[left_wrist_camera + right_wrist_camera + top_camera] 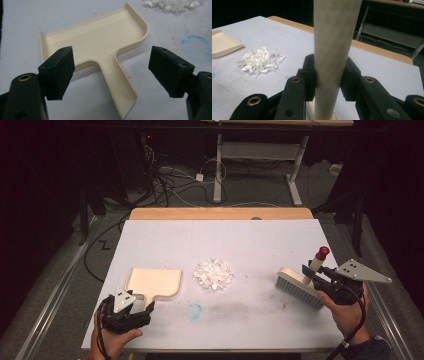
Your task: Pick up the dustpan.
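Left hand-held gripper [111, 72] gapes astride dustpan [100, 47] handle; right hand-held gripper [328, 77] clamps brush [300, 285].

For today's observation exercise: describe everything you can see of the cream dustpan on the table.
The cream plastic dustpan lies flat on the white table, left of the pile of white scraps. It has a shallow tray with a raised rim, rounded corners and a flat handle pointing toward the person. The left gripper is open, its jaws on either side of the handle without touching it.

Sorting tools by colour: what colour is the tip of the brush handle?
Red; the brush handle's tip shows best in the high view.
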`<state>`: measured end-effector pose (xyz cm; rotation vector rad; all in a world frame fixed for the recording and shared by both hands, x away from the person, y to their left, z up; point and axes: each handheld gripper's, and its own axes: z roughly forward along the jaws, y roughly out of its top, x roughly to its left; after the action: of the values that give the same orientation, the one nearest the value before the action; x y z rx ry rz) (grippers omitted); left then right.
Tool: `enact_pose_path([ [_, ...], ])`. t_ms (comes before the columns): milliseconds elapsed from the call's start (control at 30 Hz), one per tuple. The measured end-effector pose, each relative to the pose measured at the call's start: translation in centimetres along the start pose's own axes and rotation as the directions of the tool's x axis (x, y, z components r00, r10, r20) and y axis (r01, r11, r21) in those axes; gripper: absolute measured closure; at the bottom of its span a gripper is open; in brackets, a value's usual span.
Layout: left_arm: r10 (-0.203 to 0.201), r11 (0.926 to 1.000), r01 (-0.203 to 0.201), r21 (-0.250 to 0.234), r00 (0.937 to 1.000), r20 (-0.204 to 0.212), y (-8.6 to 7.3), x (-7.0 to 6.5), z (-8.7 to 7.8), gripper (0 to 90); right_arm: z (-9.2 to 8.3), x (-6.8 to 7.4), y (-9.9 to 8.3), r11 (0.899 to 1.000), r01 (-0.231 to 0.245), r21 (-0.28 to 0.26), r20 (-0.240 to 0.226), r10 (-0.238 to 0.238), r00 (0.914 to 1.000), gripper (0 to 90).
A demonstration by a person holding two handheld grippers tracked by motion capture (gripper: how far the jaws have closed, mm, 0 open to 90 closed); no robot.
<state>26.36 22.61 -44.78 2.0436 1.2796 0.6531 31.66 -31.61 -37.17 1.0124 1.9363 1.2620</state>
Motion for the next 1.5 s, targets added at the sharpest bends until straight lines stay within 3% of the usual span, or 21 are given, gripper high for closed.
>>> enact_pose_path([
  [67, -0.004, 1.0, 0.004, 0.008, 1.0, -0.007, -0.1, 0.0, 0.1, 20.0, -0.1, -0.1, 0.0, 1.0, 0.0, -0.004, 0.005, 0.0, 1.0, 70.8],
  [167, -0.042, 0.9989, 0.042, 0.018, 0.9991, -0.008, -0.4, 0.2, 0.3, 20.0, 0.0, -0.2, 0.0, 1.0, 0.002, 0.002, 0.012, -0.002, 0.9999, 70.8],
  [200, -0.042, 0.9984, 0.043, 0.038, 0.9988, -0.025, -0.4, 0.1, 0.5, 20.0, 0.0, -0.2, 0.0, 1.0, 0.0, 0.005, 0.013, 0.0, 0.9999, 70.8],
  [400, -0.069, 0.9915, 0.065, 0.112, 0.9972, 0.028, -0.5, -0.4, 1.8, 20.0, -0.1, -0.3, 0.0, 1.0, 0.002, -0.001, 0.025, -0.002, 0.9997, 70.8],
  [667, -0.093, 0.9808, 0.087, 0.174, 0.9954, 0.025, -0.4, 0.0, 3.6, 23.7, -0.2, -0.5, 0.0, 1.0, 0.001, -0.006, 0.03, -0.001, 0.9996, 70.8],
  [1000, -0.116, 0.9814, 0.109, 0.158, 0.9926, 0.035, -0.4, 0.4, 3.9, 25.1, -0.1, -0.5, -0.1, 1.0, -0.009, -0.005, 0.03, 0.009, 0.9995, 70.8],
  [1233, -0.139, 0.9801, 0.133, 0.147, 0.9899, 0.029, -0.4, 0.8, 4.0, 30.9, -0.1, -0.4, -0.1, 1.0, -0.012, -0.006, 0.032, 0.012, 0.9994, 70.8],
  [1500, -0.131, 0.9805, 0.127, 0.15, 0.9911, 0.021, -0.4, 0.7, 4.0, 29.5, 0.0, -0.5, -0.1, 1.0, -0.011, -0.007, 0.03, 0.012, 0.9995, 70.8],
])
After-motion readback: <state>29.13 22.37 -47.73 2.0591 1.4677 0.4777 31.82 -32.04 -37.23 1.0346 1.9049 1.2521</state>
